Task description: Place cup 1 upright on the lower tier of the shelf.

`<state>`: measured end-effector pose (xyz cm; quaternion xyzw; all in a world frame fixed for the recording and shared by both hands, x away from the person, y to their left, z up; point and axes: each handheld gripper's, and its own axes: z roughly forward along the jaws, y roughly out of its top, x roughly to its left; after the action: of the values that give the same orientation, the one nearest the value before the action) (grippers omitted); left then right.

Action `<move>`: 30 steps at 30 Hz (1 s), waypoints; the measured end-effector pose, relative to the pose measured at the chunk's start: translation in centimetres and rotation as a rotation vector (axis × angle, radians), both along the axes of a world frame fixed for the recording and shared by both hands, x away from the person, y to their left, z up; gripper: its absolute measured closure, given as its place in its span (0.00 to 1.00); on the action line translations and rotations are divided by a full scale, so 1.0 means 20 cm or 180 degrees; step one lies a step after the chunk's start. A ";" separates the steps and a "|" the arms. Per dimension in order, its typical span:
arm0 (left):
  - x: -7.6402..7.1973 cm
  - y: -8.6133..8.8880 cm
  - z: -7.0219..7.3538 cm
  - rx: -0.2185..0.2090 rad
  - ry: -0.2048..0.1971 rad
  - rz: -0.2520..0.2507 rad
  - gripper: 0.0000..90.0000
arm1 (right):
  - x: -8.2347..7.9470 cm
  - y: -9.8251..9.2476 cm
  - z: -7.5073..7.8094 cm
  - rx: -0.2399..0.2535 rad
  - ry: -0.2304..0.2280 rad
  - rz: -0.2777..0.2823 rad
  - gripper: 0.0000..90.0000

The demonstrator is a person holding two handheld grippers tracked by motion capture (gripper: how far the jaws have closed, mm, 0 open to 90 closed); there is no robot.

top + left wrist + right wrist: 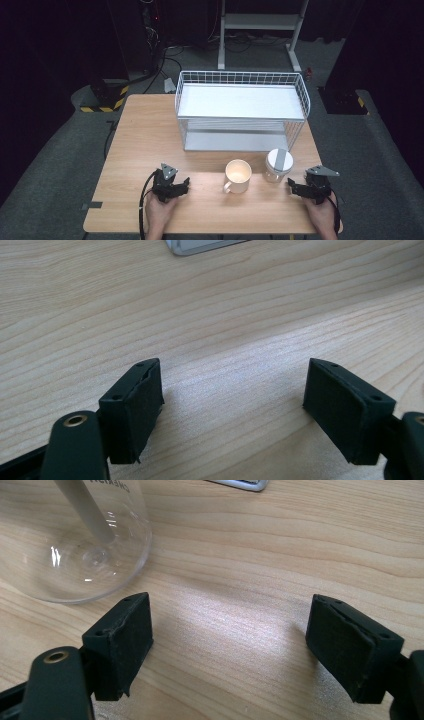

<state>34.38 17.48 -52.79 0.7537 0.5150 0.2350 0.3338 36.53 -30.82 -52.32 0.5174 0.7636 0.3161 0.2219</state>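
A cream mug point(237, 175) stands upright near the table's front middle, its handle toward the front left. Just right of it is a clear glass jar point(278, 165) with a grey-and-white lid; its rounded glass base point(75, 545) fills the upper left of the right gripper view. My left gripper point(176, 188) rests low on the wood left of the mug, jaws apart, only bare tabletop between the pads point(132, 407). My right gripper point(295, 189) sits just right of and nearer than the jar, jaws apart, nothing between its pads point(120, 642).
A white wire shelf rack point(241, 111) with two tiers stands at the back of the wooden table point(150, 130); its base corner point(200, 246) shows at the top of the left gripper view. Cables trail from both grippers over the front edge. Dark floor surrounds the table.
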 end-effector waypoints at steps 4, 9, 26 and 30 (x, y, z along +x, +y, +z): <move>0.00 0.00 0.00 -0.0001 0.0001 -0.0001 0.26 | 0.00 0.00 0.00 -0.0003 -0.0002 -0.0005 0.21; 0.00 0.00 0.00 0.0009 0.0012 -0.0011 0.26 | 0.00 0.00 0.00 -0.0003 -0.0002 -0.0004 0.21; 0.00 0.00 0.00 0.0010 0.0013 -0.0008 0.26 | -0.01 0.00 0.00 0.0004 0.0008 0.0021 0.20; 0.00 0.01 0.00 0.0023 0.0010 -0.0007 0.26 | -0.01 0.00 0.00 0.0016 0.0019 0.0046 0.19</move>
<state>34.41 17.59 -52.75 0.7559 0.5138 0.2352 0.3306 36.27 -30.83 -52.32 0.5134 0.7672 0.3181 0.2161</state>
